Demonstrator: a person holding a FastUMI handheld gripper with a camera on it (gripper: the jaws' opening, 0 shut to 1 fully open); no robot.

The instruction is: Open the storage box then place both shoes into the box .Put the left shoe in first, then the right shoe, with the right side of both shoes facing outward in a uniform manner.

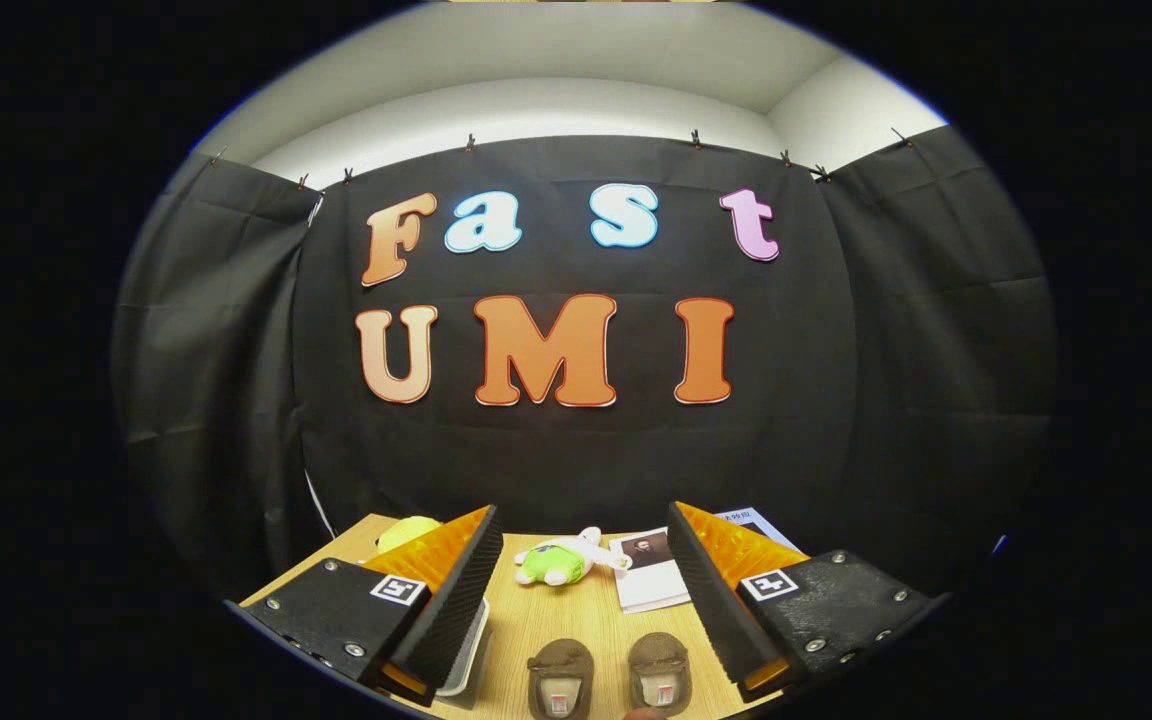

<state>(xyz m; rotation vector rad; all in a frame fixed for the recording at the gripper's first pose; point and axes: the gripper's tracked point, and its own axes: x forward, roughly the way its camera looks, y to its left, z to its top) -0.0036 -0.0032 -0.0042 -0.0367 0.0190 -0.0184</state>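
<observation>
Hand-held gripper: your hand-held gripper [581, 590] is spread wide and holds nothing; both fingers hang above the counter [576, 610].
Shoes: a pair of brown shoes [608, 675] sits side by side between the fingers, openings up; left shoe [560, 678], right shoe [660, 672], judged by position only.
Box: a pale edge [468, 650] shows just under the left finger; likely the storage box, mostly hidden, so lid state cannot be told.
Clutter: a soft toy [564, 558] and some printed sheets [648, 572] lie beyond the shoes; a yellow thing [406, 530] sits behind the left finger.
Step in hand: opening the box, as I judge it; nothing is packed yet.
How: swing toward that pale edge first; find the lid's lip before closing; keep clear of the shoes so their order and facing stay readable.
</observation>
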